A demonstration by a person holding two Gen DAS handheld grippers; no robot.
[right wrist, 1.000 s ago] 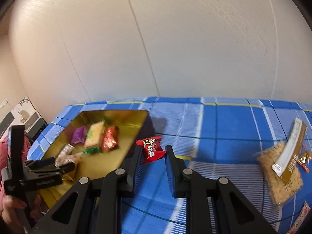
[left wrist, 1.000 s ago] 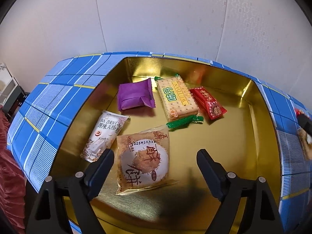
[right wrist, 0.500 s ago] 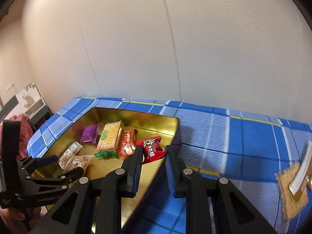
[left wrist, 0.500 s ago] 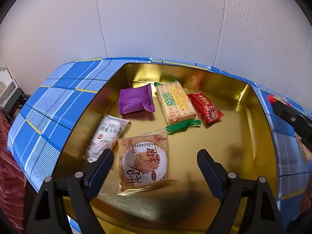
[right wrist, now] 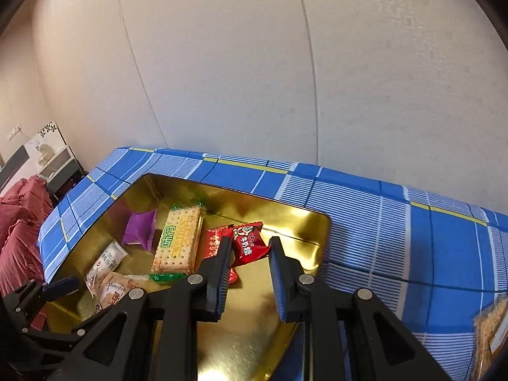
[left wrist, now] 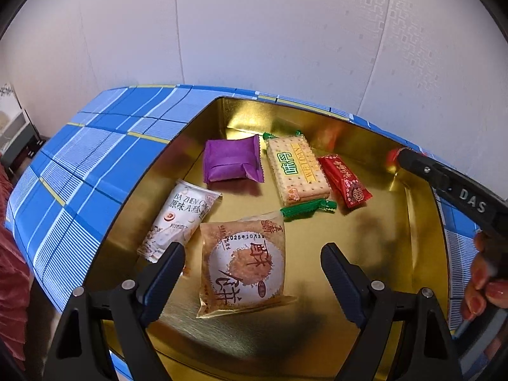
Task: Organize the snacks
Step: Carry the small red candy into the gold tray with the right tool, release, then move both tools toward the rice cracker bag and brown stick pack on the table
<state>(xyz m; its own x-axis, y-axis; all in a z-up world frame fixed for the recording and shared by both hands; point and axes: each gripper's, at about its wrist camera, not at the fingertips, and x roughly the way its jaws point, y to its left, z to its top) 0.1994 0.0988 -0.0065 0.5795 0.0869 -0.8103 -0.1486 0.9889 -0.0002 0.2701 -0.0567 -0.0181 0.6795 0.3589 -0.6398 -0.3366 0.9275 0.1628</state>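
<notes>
A: Step in hand was the carry-in. The right gripper (right wrist: 248,250) pinched a red candy packet (right wrist: 247,243) between its fingers, held above the gold tin (right wrist: 317,222) near its 3 o'clock wall, not yet released.

B: Left side?

A: The left gripper (left wrist: 252,265) hovered with fingers spread wide and nothing in them, over the round pastry packet (left wrist: 243,265) at the tin's 6 o'clock. Past it, the white bar packet (left wrist: 181,219) lay at 9, then the purple packet (left wrist: 231,162), the cracker pack (left wrist: 297,171) and a red wrapped sweet (left wrist: 346,182) toward 12.

B: Next move?

A: My read: lower over bare floor at about 3 o'clock, beside the red sweet, then part the fingers. It should stay clear of the cracker pack.

B: Change from a second back?

A: The right gripper had come across from the blue checked cloth (right wrist: 397,222) to over the tin, with the same narrow pinch. It now showed in the left wrist view at 3 o'clock. The left one had barely shifted, and the tin's contents hadn't moved.
</notes>
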